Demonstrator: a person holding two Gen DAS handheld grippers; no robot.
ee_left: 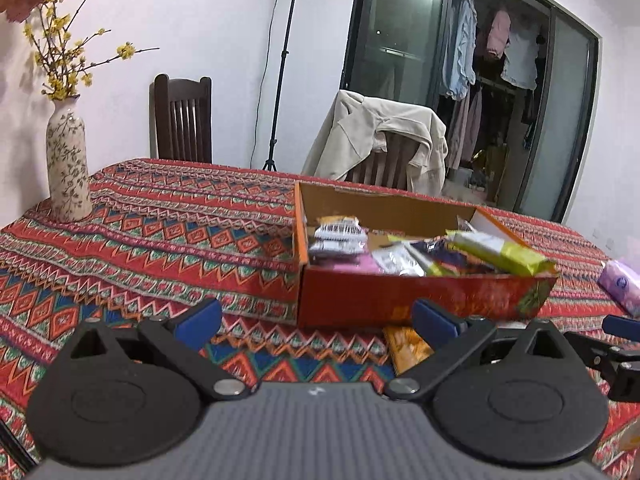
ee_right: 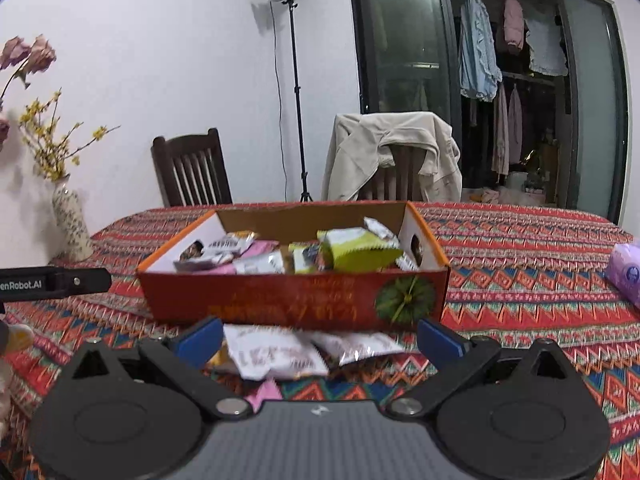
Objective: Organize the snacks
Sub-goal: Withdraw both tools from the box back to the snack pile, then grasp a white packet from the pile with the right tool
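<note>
With both grippers (ee_left: 316, 320) (ee_right: 320, 338) spread empty, the lower-centre packets (ee_right: 276, 352) could be pushed under the box (ee_right: 296, 300).

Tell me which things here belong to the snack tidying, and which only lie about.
For the job: red box; snack packets before it; orange packet.

Just lying about: vase; purple tissue pack; beige jacket; light stand.

Snacks (ee_right: 344, 254) in box (ee_right: 280, 300) – loose packets (ee_right: 280, 354) before it, vase (ee_right: 72, 224) left.
</note>
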